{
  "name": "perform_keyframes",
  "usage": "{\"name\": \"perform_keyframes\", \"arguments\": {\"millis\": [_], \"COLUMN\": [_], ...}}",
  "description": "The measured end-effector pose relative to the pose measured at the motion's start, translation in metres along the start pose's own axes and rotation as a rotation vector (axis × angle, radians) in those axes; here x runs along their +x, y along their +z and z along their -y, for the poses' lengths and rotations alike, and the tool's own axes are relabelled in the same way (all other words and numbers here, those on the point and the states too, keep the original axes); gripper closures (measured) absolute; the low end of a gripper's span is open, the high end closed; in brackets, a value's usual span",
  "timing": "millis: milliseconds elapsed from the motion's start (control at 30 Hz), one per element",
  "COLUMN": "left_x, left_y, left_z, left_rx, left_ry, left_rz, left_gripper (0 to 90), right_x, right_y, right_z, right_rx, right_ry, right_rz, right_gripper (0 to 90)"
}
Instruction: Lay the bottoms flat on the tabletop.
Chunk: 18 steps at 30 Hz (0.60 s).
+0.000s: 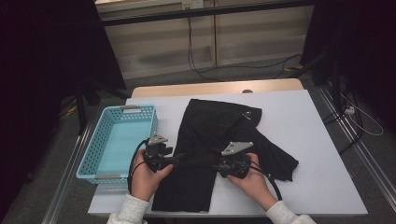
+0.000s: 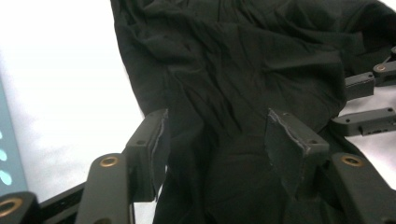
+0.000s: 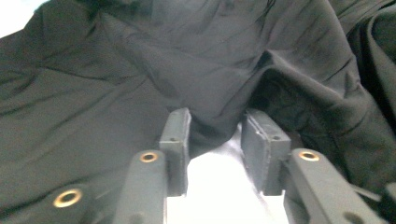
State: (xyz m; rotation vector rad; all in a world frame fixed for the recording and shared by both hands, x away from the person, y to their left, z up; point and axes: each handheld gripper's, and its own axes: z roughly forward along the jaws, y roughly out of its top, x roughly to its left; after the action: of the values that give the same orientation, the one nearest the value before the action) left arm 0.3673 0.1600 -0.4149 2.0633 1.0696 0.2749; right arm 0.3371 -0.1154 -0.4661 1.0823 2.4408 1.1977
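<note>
Both grippers, left (image 1: 180, 159) and right (image 1: 215, 164), jaws parted unclamped over black garment (image 1: 210, 130); basket (image 1: 88, 154) near left hem.

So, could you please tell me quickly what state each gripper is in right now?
Left gripper: open, with the crumpled black fabric garment lying between its jaws, not pinched.
Right gripper: open at the garment's edge, gripping nothing.
</note>
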Motion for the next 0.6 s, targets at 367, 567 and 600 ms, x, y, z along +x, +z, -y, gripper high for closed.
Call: {"name": "perform_keyframes", "arguments": {"millis": [367,567,600], "left_x": [0.0005,0.0005,0.0009], "left_y": [0.0002,-0.0004,-0.001], "left_z": [-0.001,-0.0026,-0.0031], "left_rx": [-0.014,-0.021,-0.024], "left_ry": [0.029,0.025,0.021], "left_rz": [0.011,0.023,0.021], "left_gripper": [35.1,32.0,31.8], "right_x": [0.0037,0.0021,0.0018], "right_y": [0.0051,0.0032,0.0024], "right_z": [-0.0006,-0.0002,0.0003], "right_rx": [-0.007,-0.002,-0.002], "right_ry": [-0.009,0.009,0.011], "right_rz": [0.011,-0.014,-0.017], "right_gripper": [81.3,88.4,88.4]}}
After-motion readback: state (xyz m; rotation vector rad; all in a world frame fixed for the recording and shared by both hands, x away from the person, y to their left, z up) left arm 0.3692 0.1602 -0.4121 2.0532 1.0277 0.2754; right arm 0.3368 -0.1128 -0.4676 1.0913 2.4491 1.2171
